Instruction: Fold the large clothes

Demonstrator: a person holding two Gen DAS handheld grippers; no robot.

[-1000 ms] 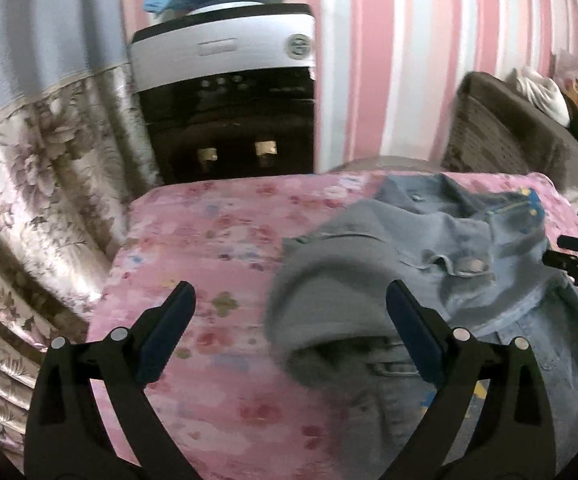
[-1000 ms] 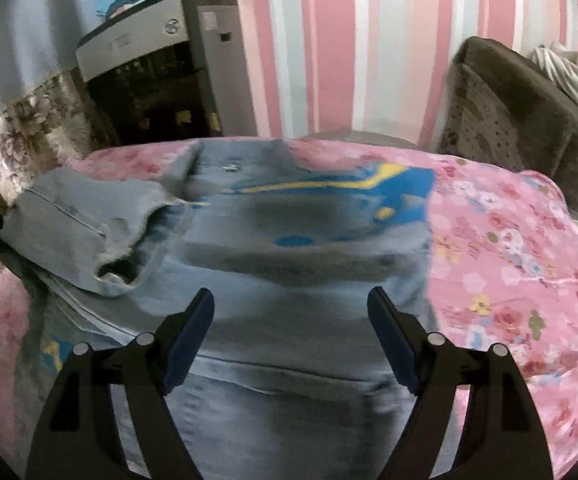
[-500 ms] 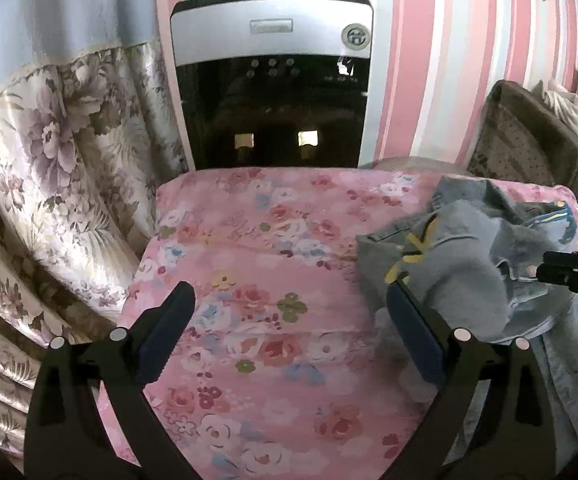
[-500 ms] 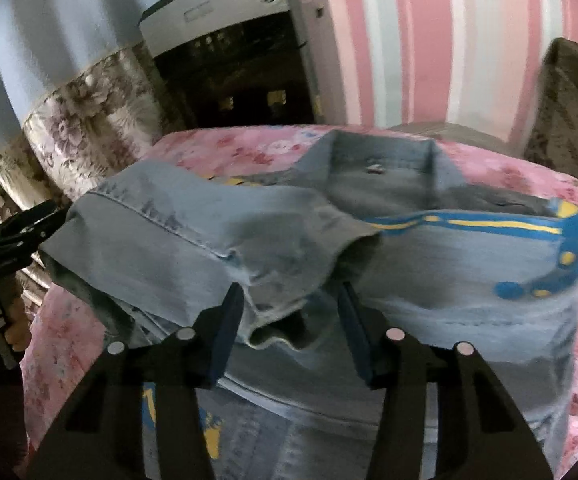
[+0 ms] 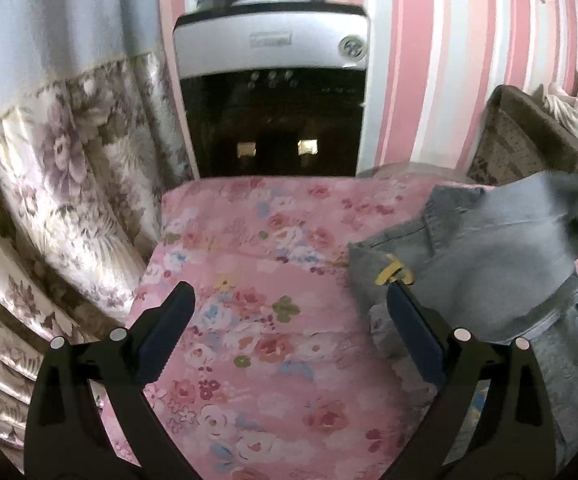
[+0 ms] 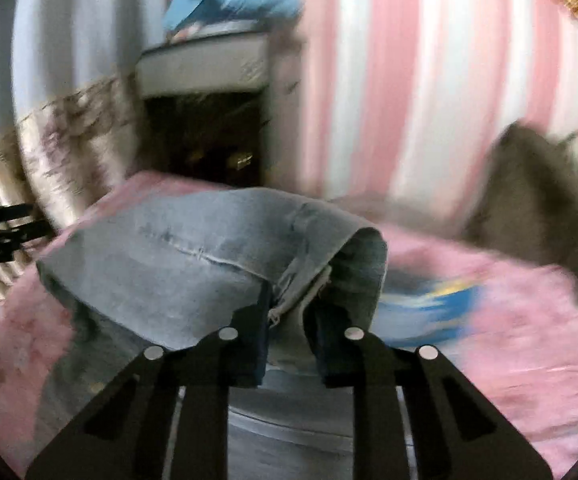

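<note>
The bed [image 5: 273,360], under a pink floral cover, carries the one garment in play: a grey-blue denim jacket [image 5: 489,280]. In the left wrist view it lies bunched toward the right edge of the bed, leaving the left part of the cover bare. No finished, squared fold is visible; the body is rumpled and the collar region sits crooked. Judged from this, the task is at an early stage: one sleeve is being carried across, and the other side, the bottom fold and the final smoothing remain.

The sleeve [image 6: 209,256] is raised off the bed and droops in a loose arch in front of the right wrist camera, its cuff end hanging open at the right.

The right gripper [image 6: 289,320] has just been closing; its jaws now stand narrow, with a ridge of sleeve cloth pinched between them. That view is blurred, so the depth of the bite cannot be confirmed.

The left gripper [image 5: 289,320] is spread wide and holds nothing; it sits above bare cover, its right finger [image 5: 413,332] just at the jacket's near edge.
</note>
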